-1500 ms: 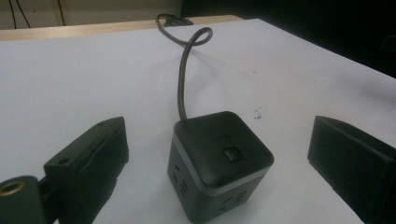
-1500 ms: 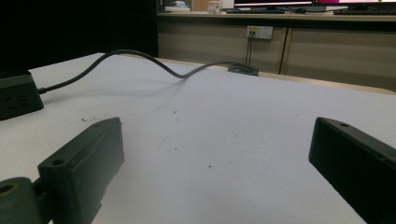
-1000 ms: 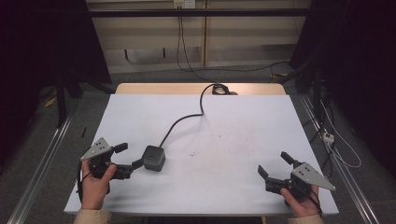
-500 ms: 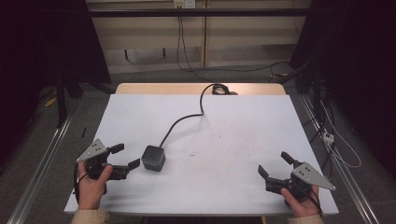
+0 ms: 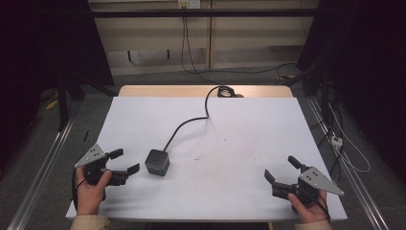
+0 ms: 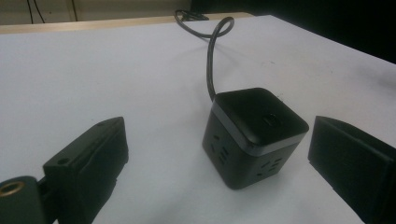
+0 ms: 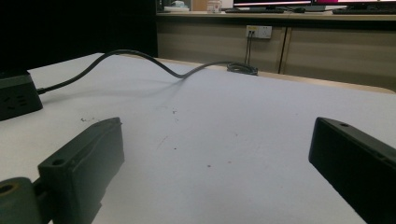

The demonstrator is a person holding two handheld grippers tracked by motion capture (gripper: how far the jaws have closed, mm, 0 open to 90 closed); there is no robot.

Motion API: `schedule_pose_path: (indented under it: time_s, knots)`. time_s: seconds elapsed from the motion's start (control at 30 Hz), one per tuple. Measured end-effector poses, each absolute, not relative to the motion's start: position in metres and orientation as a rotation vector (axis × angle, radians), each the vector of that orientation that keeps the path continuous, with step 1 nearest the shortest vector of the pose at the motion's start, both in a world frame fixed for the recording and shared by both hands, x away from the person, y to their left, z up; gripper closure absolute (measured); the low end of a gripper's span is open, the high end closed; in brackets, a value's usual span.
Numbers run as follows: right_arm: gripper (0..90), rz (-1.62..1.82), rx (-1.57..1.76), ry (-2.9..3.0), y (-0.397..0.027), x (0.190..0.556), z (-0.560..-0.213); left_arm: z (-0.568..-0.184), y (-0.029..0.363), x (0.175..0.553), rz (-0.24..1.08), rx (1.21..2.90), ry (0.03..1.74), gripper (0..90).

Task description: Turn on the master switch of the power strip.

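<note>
Near the table's left edge, you are holding your left gripper (image 5: 120,162) spread beside the socket cube (image 5: 157,162); its stiff cord (image 5: 186,123) risks twisting it off-centre.

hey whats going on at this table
A person holds a tool in each hand over a white table. The left tool is open and lined up with a black cube power strip, just short of touching it. The cube's cord runs to the far edge. The right tool rests open near the front right corner, away from the cube.
</note>
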State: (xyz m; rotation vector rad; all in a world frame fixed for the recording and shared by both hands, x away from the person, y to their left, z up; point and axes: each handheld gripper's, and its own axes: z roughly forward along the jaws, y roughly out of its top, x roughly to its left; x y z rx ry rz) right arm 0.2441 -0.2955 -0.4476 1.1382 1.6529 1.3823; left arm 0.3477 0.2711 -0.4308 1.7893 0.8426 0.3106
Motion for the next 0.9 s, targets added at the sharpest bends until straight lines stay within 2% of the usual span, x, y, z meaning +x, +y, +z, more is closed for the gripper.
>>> schedule_pose_path:
  time_s: [0.9]
  knots:
    - [2.6, 1.387, 1.143, 1.649, -0.2958, 0.2436, -0.4476, -0.4404, 0.2775, 0.3476, 0.316, 1.813, 0.855, 5.0]
